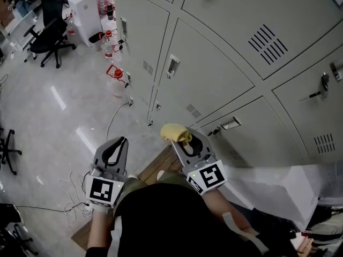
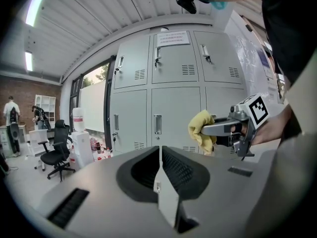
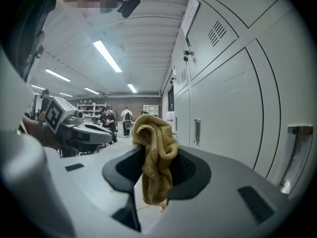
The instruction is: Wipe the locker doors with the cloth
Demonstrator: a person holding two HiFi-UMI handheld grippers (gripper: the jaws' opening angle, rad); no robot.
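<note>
The left gripper (image 1: 120, 143) hangs over the floor (image 1: 59, 122), apart from the lockers, its jaws pressed together on nothing. To its right, the right gripper (image 1: 185, 139) is clenched on the yellow cloth (image 1: 175, 132). The cloth bunches past the jaw tips and trails down between them. It sits close to the lower locker doors (image 1: 214, 74); whether it touches them cannot be told.

Just before lockers (image 1: 214, 84): cloth (image 1: 176, 132) in right claw (image 1: 181, 139). Farther back from lockers, leftward: left claw (image 1: 120, 142). Well left of lockers, on floor (image 1: 53, 122): office chair (image 1: 51, 36).
</note>
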